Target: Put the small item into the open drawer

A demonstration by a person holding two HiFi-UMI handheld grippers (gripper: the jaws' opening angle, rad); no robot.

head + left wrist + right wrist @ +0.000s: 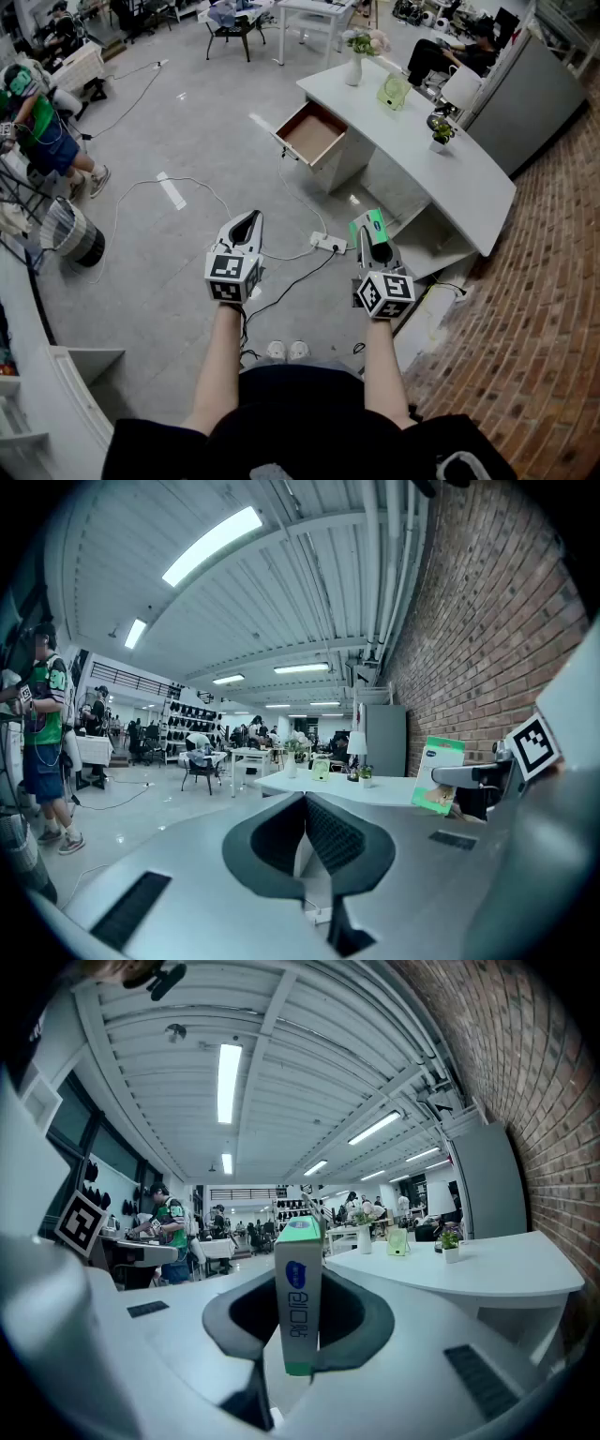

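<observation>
A small green and white box [300, 1297] stands upright between the jaws of my right gripper [302, 1335], which is shut on it; in the head view the box [368, 228] shows green at the gripper's tip [373, 242]. My left gripper [242, 230] is held level beside it, shut with nothing in it [305, 841]. From the left gripper view the box [437, 774] shows at the right. The open drawer [312, 133] sticks out of the white desk [412, 150] far ahead, its brown inside bare.
On the desk stand a vase of flowers [356, 56], a green item [394, 90] and a small potted plant [438, 134]. A power strip [328, 244] and cables lie on the floor below the grippers. A person [42, 127] stands at the left. Brick floor lies to the right.
</observation>
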